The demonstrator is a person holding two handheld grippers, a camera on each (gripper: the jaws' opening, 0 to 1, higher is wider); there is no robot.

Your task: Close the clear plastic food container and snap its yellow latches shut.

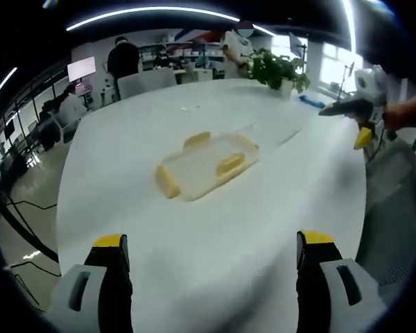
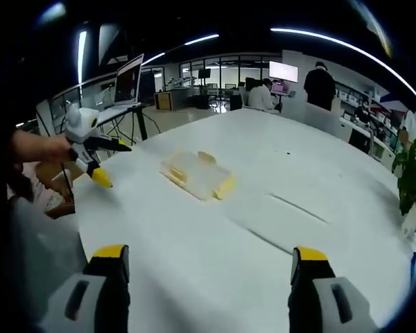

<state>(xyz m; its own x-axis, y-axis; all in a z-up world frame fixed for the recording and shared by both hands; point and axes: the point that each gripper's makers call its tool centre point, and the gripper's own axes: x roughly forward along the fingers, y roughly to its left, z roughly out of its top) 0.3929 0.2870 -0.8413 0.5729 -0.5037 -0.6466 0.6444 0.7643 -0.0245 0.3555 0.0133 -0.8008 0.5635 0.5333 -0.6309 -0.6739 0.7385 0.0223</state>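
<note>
Clear container [image 1: 206,165] sits mid white bench [image 1: 263,229], lid looks laid on, yellow latches [image 1: 230,164] flared out, not snapped. Left tool [image 1: 211,253] jaws wide apart, empty, well short of the box. Right tool [image 2: 206,263] also spread, empty, well back; container [image 2: 196,173] ahead of it. Judgement: approach from opposite sides, press lid flat first, then push each latch down against the rim, one tool bracing so the box doesn't skid.
</note>
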